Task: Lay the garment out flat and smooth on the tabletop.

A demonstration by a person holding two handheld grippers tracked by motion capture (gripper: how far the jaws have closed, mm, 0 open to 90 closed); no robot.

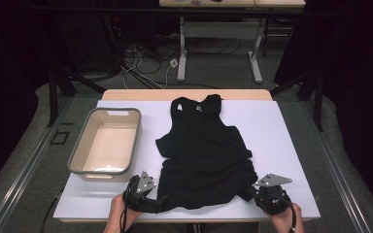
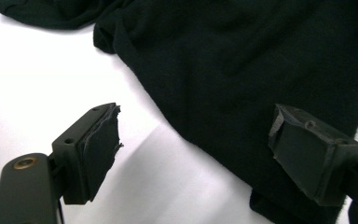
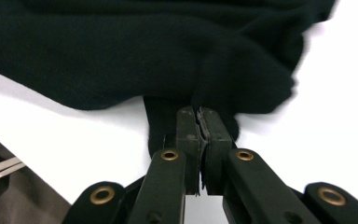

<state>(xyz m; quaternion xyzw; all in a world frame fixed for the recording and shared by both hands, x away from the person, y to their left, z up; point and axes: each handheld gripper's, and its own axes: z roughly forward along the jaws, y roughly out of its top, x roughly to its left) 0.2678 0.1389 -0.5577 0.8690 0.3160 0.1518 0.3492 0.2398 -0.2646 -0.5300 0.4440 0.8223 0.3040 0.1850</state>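
Observation:
A black tank top (image 1: 204,150) lies spread flat on the white-covered table (image 1: 281,141), neck toward the far edge and hem toward me. My left gripper (image 1: 161,201) sits at the hem's left corner. In the left gripper view it (image 2: 196,135) is open, jaws wide, with the edge of the black fabric (image 2: 237,70) lying between them and neither pad pressing on it. My right gripper (image 1: 251,193) is at the hem's right corner. The right gripper view has it (image 3: 198,116) shut, pads together, pinching a fold of the tank top (image 3: 144,56) that bunches up just beyond the tips.
A beige bin with a grey rim (image 1: 80,145) stands to the left of the garment. Bare white table surface lies to the right of the top. Beyond the table are a floor with cables (image 1: 145,63) and the legs of another table (image 1: 182,53).

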